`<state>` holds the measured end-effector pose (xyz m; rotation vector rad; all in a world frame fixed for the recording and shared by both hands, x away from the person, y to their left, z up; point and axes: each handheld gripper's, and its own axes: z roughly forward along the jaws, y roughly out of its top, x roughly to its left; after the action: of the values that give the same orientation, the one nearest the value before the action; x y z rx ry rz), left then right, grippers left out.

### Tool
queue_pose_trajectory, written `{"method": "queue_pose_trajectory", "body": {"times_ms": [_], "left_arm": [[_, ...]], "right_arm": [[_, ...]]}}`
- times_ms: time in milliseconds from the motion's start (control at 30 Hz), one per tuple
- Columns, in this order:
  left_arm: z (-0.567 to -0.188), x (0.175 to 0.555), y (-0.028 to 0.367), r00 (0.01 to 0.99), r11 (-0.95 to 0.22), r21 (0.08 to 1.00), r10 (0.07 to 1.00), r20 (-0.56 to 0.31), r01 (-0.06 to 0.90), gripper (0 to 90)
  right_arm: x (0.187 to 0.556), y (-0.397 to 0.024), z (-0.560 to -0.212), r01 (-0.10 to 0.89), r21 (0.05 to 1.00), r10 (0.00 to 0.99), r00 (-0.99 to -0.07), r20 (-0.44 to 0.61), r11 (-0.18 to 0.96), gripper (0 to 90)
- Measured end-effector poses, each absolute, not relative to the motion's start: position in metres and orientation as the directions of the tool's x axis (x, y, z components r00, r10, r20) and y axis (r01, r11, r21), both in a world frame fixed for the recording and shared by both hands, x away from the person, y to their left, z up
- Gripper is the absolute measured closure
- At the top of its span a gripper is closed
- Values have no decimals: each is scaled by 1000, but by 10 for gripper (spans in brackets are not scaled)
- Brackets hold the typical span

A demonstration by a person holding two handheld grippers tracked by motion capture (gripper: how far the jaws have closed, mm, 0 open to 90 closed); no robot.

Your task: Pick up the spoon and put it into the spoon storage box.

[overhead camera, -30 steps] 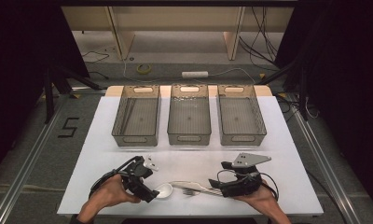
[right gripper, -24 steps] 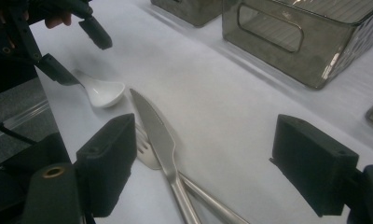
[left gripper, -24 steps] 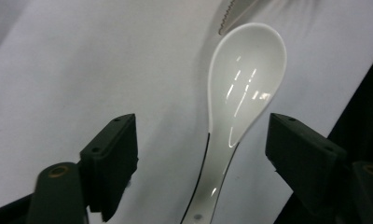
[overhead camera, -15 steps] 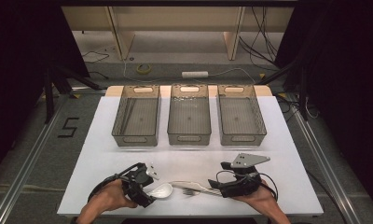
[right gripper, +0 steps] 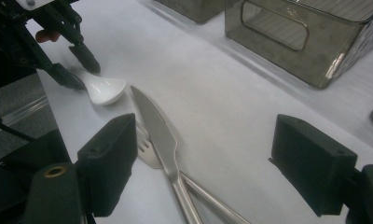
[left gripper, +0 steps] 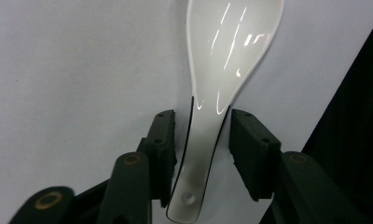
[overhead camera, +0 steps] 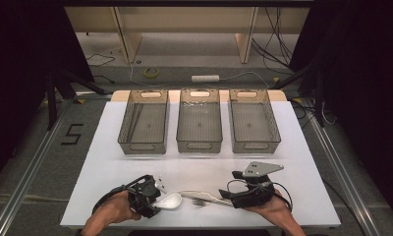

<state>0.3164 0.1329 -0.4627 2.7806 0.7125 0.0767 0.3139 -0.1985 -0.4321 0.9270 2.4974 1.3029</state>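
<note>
From the high view the white spoon [overhead camera: 168, 200] lies at the table's [overhead camera: 106, 162] near edge by the left gripper [overhead camera: 153, 199], but the left gripper view shows the fit — handle between jaws that have just been closing, narrow gaps remaining on both sides. The right gripper [right gripper: 201, 163] stands wide apart over a knife [right gripper: 159, 133] crossing a fork [right gripper: 145, 151] — a cross the high view barely resolves.

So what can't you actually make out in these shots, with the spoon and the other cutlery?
- Spoon: left gripper view, bowl tip cut off by the top edge; whether the left gripper, whose jaws have just been closing, presses the handle yet is unclear.
- Knife and fork: right gripper view, handles cut off by the bottom edge.
- Fork tines: knife blade overlaps them.
</note>
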Motion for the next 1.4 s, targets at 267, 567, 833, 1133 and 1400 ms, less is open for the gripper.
{"method": "queue_pose_trajectory", "body": {"times_ms": [267, 567, 833, 1133, 1400], "left_arm": [[-462, 315, 132, 892, -859, 267, 451, -12, 438, 705], [-460, 316, 136, 890, -853, 286, 456, 3, 436, 744], [-446, 317, 145, 885, -829, 336, 464, -34, 447, 748], [-422, 319, 144, 867, -749, 482, 497, -46, 455, 749], [-407, 340, 138, 805, -625, 609, 592, -39, 489, 749]], "right_arm": [[314, -198, -432, 448, 787, 601, -789, 125, 424, 237], [314, -198, -432, 448, 787, 601, -790, 126, 424, 238], [314, -198, -432, 450, 787, 602, -788, 128, 422, 239], [314, -199, -432, 450, 788, 605, -786, 126, 421, 239], [315, -200, -431, 444, 794, 608, -785, 120, 416, 240]]}}
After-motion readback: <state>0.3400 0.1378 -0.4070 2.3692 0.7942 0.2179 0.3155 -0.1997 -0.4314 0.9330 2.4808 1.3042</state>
